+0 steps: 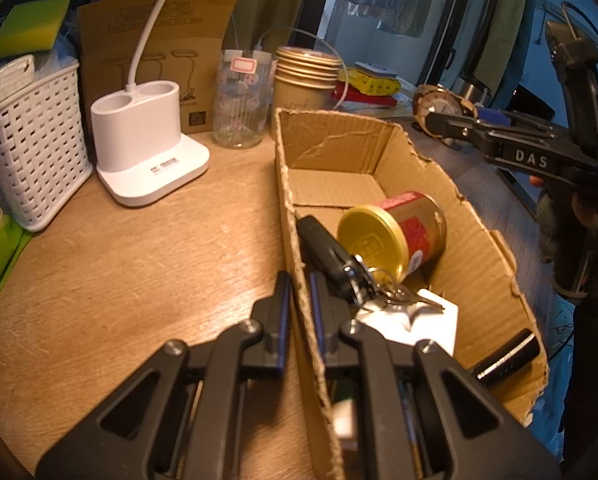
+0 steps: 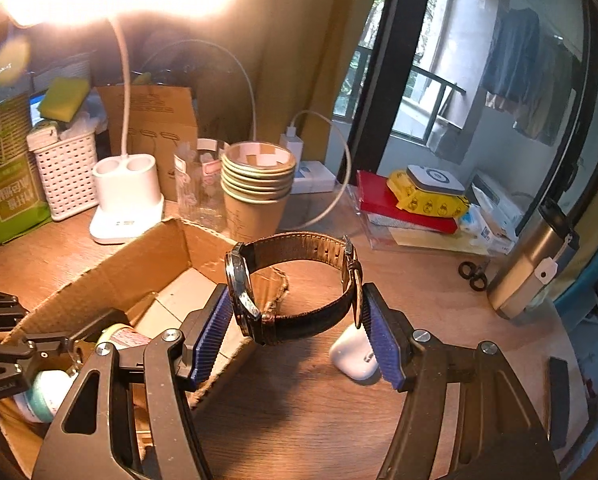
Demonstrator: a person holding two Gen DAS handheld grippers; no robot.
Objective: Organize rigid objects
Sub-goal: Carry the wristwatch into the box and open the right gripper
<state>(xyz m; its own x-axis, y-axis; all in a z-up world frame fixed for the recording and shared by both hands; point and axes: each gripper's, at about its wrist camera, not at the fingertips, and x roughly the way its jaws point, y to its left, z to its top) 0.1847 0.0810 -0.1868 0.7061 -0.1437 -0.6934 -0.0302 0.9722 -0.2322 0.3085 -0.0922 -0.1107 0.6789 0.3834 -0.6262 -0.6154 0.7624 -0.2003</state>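
Wristwatch is grasped in the right tool; left tool clamps the cardboard box wall.

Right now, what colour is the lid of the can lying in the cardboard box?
Gold-yellow. The lid of the can shows best in the left wrist view.

Black hand-held gripper, blue ribbed pads.

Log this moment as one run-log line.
left gripper: shut on box wall | right gripper: holding watch | watch: off desk, outside box
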